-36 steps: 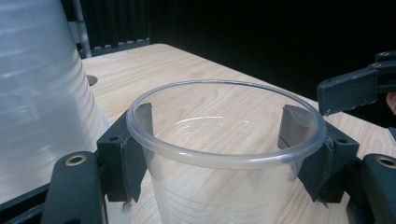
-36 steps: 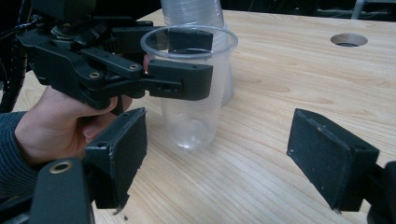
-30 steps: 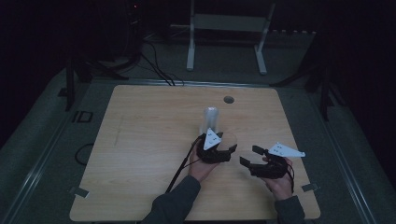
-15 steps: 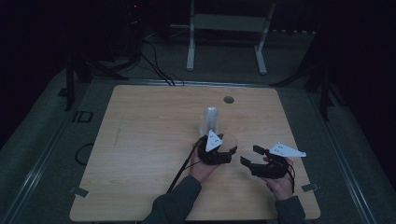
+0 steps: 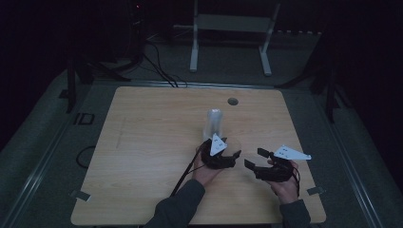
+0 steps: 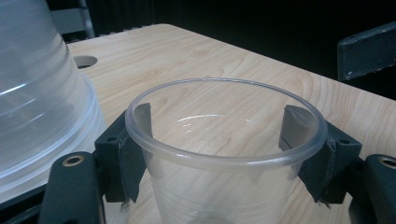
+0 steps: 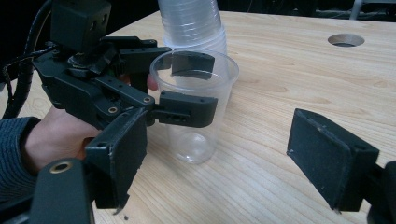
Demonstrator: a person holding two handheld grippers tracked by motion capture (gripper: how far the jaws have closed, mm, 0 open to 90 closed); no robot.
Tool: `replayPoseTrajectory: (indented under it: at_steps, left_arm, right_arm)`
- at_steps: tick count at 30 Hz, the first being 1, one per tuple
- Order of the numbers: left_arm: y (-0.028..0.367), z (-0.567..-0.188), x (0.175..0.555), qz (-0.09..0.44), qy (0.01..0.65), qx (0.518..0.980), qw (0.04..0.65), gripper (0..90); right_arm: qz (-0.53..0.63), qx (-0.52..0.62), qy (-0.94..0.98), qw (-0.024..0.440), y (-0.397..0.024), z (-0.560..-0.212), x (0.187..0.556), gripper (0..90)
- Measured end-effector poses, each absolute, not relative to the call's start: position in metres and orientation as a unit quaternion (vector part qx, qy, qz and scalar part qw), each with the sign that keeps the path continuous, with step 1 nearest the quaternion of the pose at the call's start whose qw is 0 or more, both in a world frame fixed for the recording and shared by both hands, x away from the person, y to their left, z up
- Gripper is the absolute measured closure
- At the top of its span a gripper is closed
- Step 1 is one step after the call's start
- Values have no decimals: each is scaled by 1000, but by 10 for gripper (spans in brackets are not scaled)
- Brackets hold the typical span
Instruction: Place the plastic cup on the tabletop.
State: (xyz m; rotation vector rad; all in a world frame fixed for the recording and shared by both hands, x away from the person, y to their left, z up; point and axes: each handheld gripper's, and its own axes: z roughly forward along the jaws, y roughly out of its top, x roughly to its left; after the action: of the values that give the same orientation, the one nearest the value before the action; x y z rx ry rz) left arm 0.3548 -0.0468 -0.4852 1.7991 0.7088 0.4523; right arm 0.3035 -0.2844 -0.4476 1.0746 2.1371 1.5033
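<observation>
Little has shifted since a moment ago: both hands sit where they were, but the left gripper's [image 5: 231,158] jaws have just been opening, with a clear plastic cup [image 6: 219,154] standing upright on the table [image 5: 142,142] between them, pads beside its rim. Just beyond it stands a stack of cups [image 5: 214,124]. Nearby, the right gripper [image 5: 254,159] hangs open and empty.

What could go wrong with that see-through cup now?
The jaws of the left gripper have just been opening with the clear cup between them; a dragging pad could tip that light cup. The cup stack stands right beside it, so a nudge might topple it. The open right gripper is close and could bump the cup.
</observation>
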Motion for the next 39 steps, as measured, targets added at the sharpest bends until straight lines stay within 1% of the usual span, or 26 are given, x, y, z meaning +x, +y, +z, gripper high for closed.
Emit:
replayPoseTrajectory:
  at_steps: [12, 14, 22, 39]
  left_arm:
    - [-45, -486, 351, 188, 293, 770, 535, 233]
    - [-44, -486, 350, 189, 294, 771, 532, 206]
    - [-42, -488, 349, 174, 295, 780, 523, 155]
    - [-22, -490, 343, 168, 305, 777, 525, 153]
  right_arm:
    - [526, 376, 747, 158, -284, -448, 303, 199]
    - [526, 376, 747, 159, -284, -448, 303, 199]
    - [525, 376, 747, 158, -285, -448, 303, 198]
    - [524, 377, 747, 158, -286, -448, 303, 198]
